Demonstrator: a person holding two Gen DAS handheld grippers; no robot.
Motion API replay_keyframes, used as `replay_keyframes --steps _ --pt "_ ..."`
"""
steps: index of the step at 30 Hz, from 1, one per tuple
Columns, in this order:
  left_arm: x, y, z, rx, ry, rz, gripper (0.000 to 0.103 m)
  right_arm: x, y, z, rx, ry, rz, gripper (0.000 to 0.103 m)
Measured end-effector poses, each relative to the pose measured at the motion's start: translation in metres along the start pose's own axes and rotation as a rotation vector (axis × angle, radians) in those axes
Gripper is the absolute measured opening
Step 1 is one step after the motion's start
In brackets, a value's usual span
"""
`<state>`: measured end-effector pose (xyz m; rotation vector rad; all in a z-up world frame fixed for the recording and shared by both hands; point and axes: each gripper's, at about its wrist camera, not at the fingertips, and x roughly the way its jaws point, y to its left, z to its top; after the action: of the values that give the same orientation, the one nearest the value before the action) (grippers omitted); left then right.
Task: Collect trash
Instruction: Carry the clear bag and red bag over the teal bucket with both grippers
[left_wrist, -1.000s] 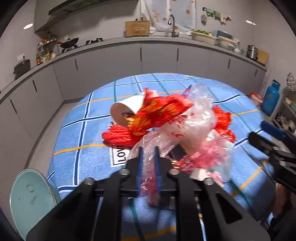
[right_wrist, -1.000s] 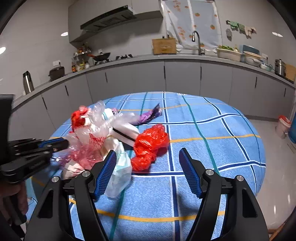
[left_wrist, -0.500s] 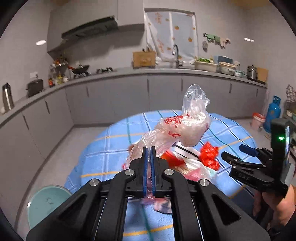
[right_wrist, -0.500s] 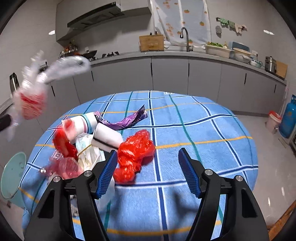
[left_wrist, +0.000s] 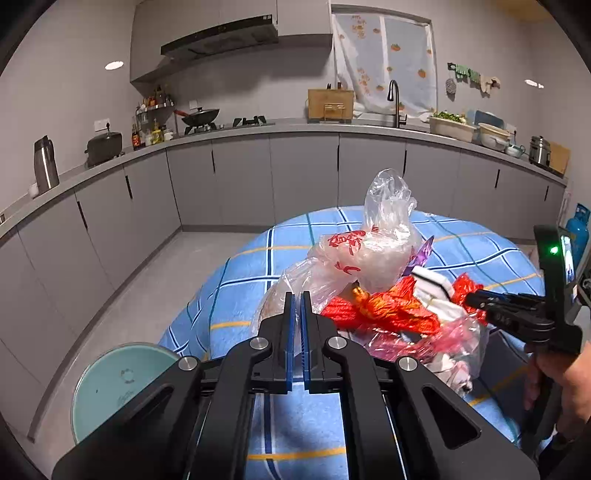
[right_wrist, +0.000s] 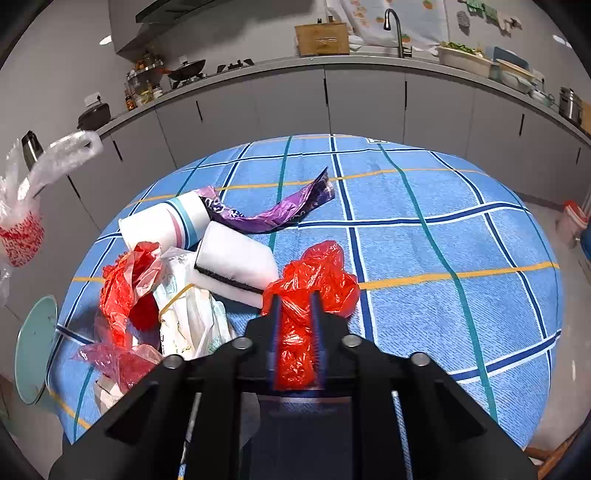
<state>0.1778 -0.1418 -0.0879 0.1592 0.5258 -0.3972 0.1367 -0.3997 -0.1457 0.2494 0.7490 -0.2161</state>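
The crumpled red plastic bag (right_wrist: 314, 280) lies on the blue checked tablecloth (right_wrist: 443, 229) beside a white foam block (right_wrist: 236, 262) — the right gripper (right_wrist: 295, 314) is closing, its pads pressing the bag. The left gripper (left_wrist: 295, 314) is clamped on a crinkly clear plastic bag (left_wrist: 369, 254) with red print, held above the table.

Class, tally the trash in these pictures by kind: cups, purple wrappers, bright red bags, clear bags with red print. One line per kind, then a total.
Cups: 2, striped cup and white cup
Purple wrappers: 1, purple wrapper
Bright red bags: 2, front red bag and left red bag
Clear printed bags: 1, clear bag
Total: 6
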Motion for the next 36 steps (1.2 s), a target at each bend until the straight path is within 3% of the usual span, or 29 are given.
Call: replay_keyframes --steps 2,18,36 --pt "-0.001 0.002 -0.001 -0.004 0.002 -0.001 0.003 -0.004 0.001 -0.001 -0.002 -0.016 -0.006 0.004" --pt "-0.030 0.019 -0.003 -0.027 -0.029 0.042 0.003 -0.075 0.007 0.013 -0.033 -0.188 -0.024 0.003" --pt "-0.059 0.072 -0.015 -0.087 -0.030 0.173 0.003 -0.122 0.090 0.015 -0.157 -0.267 0.160 0.003"
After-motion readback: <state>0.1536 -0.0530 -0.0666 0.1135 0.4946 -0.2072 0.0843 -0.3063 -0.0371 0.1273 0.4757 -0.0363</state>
